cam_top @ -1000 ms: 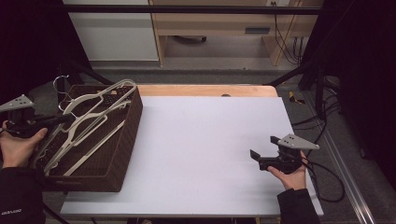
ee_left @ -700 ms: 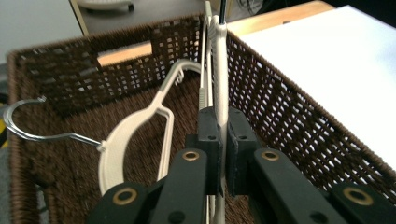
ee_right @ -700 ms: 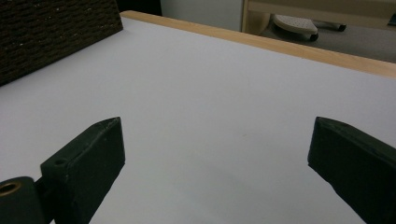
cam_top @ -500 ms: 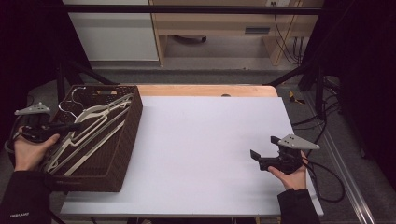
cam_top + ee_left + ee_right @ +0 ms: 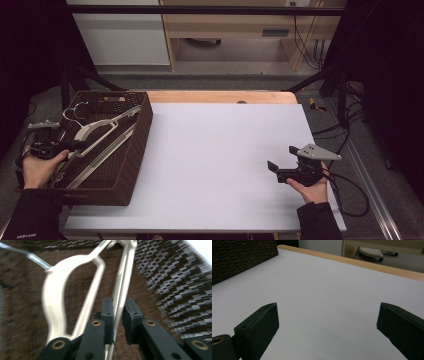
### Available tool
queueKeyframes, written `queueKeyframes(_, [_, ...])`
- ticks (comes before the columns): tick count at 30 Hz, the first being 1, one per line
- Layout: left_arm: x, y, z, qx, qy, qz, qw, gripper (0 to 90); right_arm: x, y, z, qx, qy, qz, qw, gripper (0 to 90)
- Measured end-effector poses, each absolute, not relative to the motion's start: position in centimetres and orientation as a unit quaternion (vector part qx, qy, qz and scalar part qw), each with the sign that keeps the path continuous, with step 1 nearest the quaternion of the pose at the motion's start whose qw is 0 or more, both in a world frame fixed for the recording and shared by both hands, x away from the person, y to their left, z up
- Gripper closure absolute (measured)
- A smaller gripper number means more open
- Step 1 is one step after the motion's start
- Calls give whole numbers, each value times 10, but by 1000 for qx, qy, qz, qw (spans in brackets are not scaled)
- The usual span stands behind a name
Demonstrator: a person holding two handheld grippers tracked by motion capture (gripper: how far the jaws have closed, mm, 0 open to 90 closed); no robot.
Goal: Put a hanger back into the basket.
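Note:
Several white hangers lie in a brown wicker basket at the table's left side. My left gripper reaches into the basket from its left rim. In the left gripper view its jaws have just been opening: the thin bar of a hanger runs between the pads of my left gripper with a slight gap beside it. A broad white hanger shoulder lies to the left on the basket floor. My right gripper rests open over the white table at the right, with nothing between the jaws of my right gripper.
The basket's woven wall rises close on the right of the left gripper. A wooden strip edges the table's far side. The basket's corner stands far across the white top from the right gripper.
The left hand has sunk, bringing the hangers from above the basket down into it, and its jaws have parted slightly. The right hand has kept still.

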State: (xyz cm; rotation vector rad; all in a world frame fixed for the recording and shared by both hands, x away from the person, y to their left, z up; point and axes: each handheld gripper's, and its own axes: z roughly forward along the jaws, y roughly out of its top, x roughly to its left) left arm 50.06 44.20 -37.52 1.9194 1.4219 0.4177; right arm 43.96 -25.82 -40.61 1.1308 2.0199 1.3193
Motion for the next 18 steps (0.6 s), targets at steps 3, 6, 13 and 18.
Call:
queueKeyframes(3, [496,444,-374,728,563,195,340,657,440,-258,-406,413,737,481,236,45])
queueKeyframes(6, [490,448,-370,718,563,217,347,593,440,-258,-407,412,738,480,236,45])
queueKeyframes(13, [463,439,-352,691,532,254,419,461,440,-258,-407,412,737,481,236,44])
queueKeyframes(18, [449,412,-347,688,488,254,474,336,439,-258,-407,412,735,484,237,38])
